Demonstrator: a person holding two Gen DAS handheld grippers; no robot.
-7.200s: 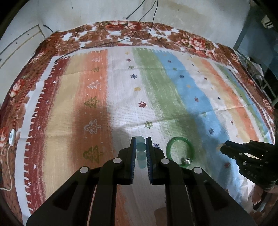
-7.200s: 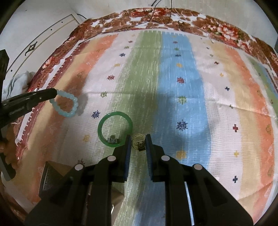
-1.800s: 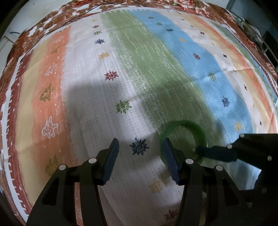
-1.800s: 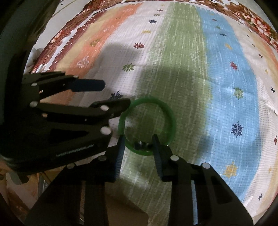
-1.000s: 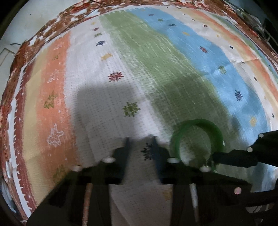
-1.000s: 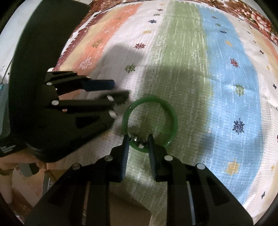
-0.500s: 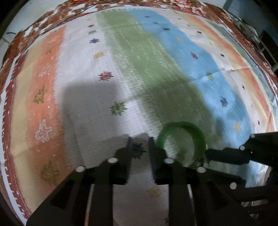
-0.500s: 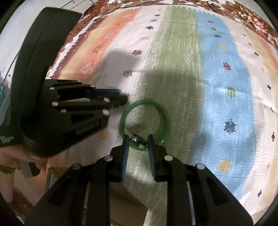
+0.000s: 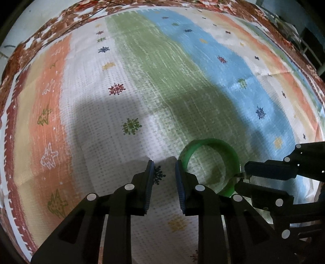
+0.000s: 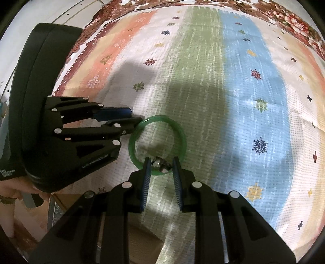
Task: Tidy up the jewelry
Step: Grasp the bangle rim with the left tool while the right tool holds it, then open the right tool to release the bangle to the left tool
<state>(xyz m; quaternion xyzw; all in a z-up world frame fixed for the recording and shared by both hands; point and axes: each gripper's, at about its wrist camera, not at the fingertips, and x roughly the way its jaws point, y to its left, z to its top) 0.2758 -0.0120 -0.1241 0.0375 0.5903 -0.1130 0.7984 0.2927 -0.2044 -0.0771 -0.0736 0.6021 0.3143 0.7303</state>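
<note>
The left gripper [image 9: 164, 172] points steeply down at a striped woven cloth [image 9: 182, 71] spread over the tabletop, its stripes running orange, white, green and blue, with small snowflake and tree motifs. Its jaws are opening, and only bare cloth with a dark blue snowflake motif [image 9: 158, 176] lies between the blue-padded fingers [image 9: 150, 182]; nothing is held. Just to the right of this gripper lies a translucent green bangle [image 9: 211, 142], flat on the cloth, its near rim touching or almost touching the outer side of the right-hand finger.

The right gripper [image 10: 161, 165] also points steeply down, over the near edge of the same green bangle [image 10: 178, 130]. Its jaws stand a little apart, with a small silver-coloured metal piece [image 10: 161, 164] between the fingertips, resting at the bangle's near rim. Whether the pads actually press on that piece cannot be told from either view.

Seen from the right wrist, the left gripper [image 10: 133, 116] comes in from the left, its tips just beside the bangle's far-left rim. A red floral-patterned border [image 10: 284, 18] frames the far side of the cloth.
</note>
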